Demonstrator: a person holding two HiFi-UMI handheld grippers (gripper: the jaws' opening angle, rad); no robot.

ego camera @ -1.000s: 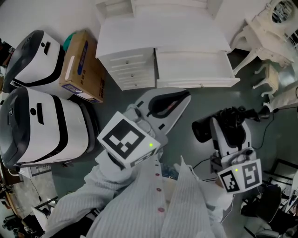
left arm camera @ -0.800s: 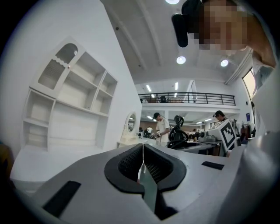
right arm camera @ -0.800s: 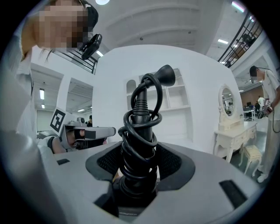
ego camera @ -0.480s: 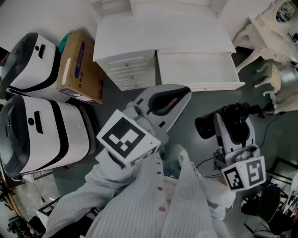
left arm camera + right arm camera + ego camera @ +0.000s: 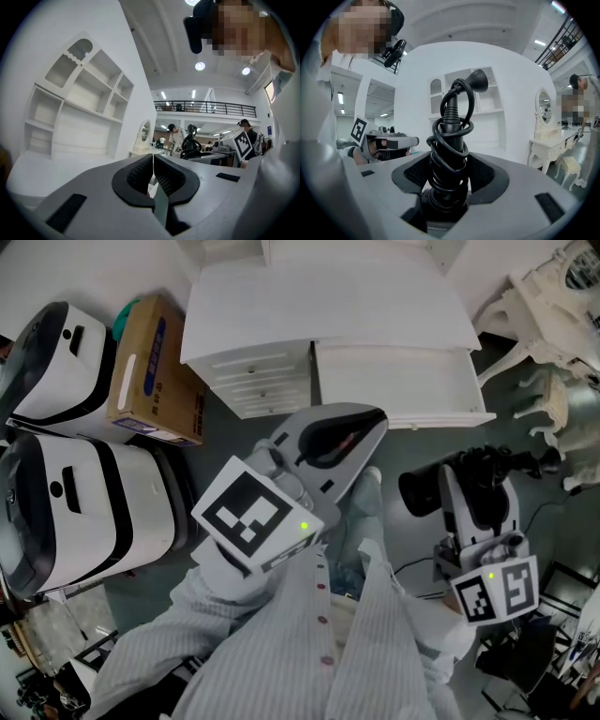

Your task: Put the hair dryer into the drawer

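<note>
A black hair dryer (image 5: 473,474) with its cord coiled round the handle (image 5: 450,136) is held by my right gripper (image 5: 472,495), which is shut on it at the right of the head view. The white cabinet (image 5: 319,306) stands ahead, and its wide drawer (image 5: 398,381) juts out toward me, just beyond the dryer. My left gripper (image 5: 359,425) points at the drawer's front left corner. Its jaws are shut with nothing between the pads (image 5: 140,176).
Two white-and-black appliances (image 5: 80,512) (image 5: 52,357) and a cardboard box (image 5: 150,371) stand on the floor at the left. A stack of small drawers (image 5: 258,381) fills the cabinet's left side. Ornate white furniture (image 5: 553,306) stands at the right.
The right gripper with the hair dryer has drifted slightly right and lower in the head view. The left gripper has barely moved. Both stay shut.
</note>
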